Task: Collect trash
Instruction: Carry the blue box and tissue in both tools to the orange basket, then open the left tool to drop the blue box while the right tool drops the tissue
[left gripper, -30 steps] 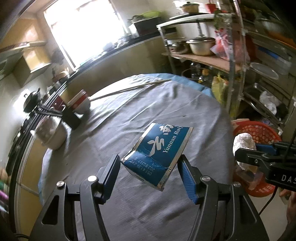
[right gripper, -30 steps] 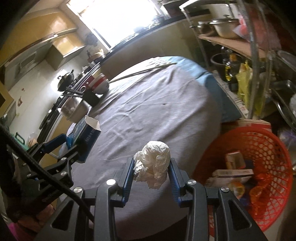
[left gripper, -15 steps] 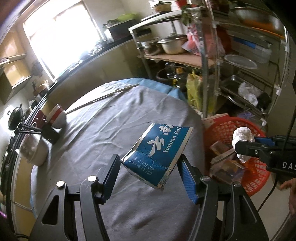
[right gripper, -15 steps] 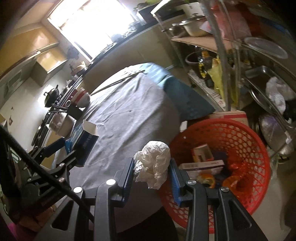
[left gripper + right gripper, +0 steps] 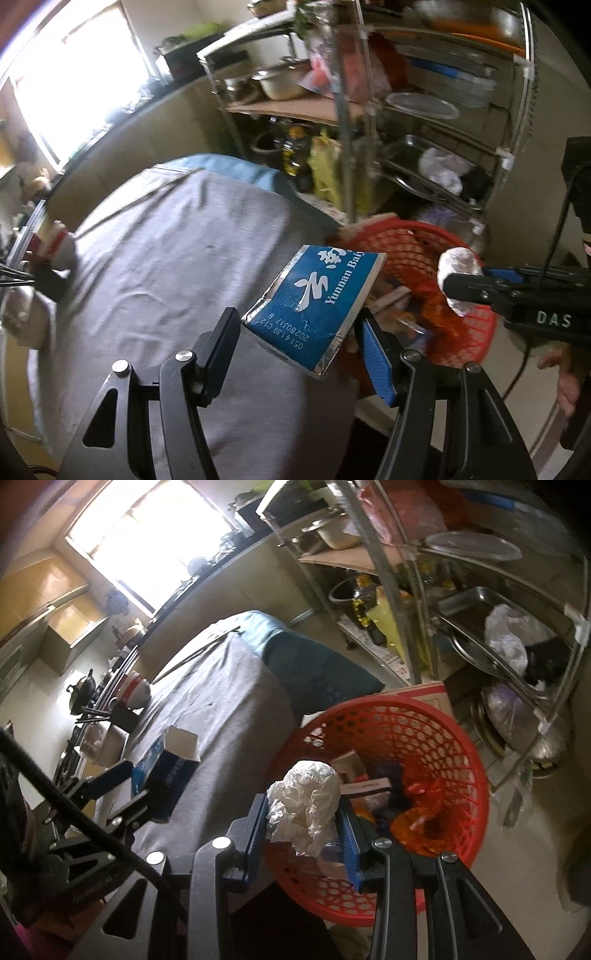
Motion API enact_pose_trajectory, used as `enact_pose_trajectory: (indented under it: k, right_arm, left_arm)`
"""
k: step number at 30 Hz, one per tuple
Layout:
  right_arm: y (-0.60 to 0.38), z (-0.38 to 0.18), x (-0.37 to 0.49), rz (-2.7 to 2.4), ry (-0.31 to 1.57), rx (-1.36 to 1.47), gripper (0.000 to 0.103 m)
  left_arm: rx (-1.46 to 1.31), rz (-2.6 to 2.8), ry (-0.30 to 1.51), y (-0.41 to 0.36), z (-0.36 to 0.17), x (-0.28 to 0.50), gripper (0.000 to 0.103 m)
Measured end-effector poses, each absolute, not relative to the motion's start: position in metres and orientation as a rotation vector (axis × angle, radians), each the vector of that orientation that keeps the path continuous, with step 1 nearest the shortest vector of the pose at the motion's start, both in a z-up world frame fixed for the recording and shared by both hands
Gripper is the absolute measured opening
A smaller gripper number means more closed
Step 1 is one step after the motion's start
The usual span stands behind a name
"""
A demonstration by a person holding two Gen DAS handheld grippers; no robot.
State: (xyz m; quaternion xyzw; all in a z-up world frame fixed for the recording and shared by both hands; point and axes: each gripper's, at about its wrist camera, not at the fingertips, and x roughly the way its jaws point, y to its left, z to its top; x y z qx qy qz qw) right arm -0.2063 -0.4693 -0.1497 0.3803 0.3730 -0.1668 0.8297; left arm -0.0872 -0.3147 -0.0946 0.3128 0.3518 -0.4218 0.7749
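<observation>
We see a blue carton (image 5: 317, 314) with white lettering and torn silver edges, tilted in the air at the table's edge, a crumpled white paper wad (image 5: 306, 805) held over a red mesh basket (image 5: 458, 738), the basket partly filled with boxes and wrappers

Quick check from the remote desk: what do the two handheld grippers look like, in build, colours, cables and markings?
Both match: black frames with triangular cut-outs and silver screw heads, each ending in two flat jaws. The left gripper has blue ribbed pads. The right gripper has the same blue pads, and the left wrist view shows white "DAS" lettering on its side. A thick black cable crosses the left gripper's body.
</observation>
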Motion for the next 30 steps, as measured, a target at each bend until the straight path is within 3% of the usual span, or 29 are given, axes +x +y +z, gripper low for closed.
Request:
enact_pose_trajectory:
  k: [8,30]
  right_arm:
    - [-0.486,-0.170,-0.226,-0.417,0.808,0.870,0.039]
    - [-0.492,-0.175,-0.231,-0.443,0.801,0.890,0.039]
  left_arm:
    - [0.665,-1.028,0.863,-0.333,-0.118,-0.098,0.065]
    - [0.694,-1.043,0.843,-0.355,-0.127,-0.108,0.065]
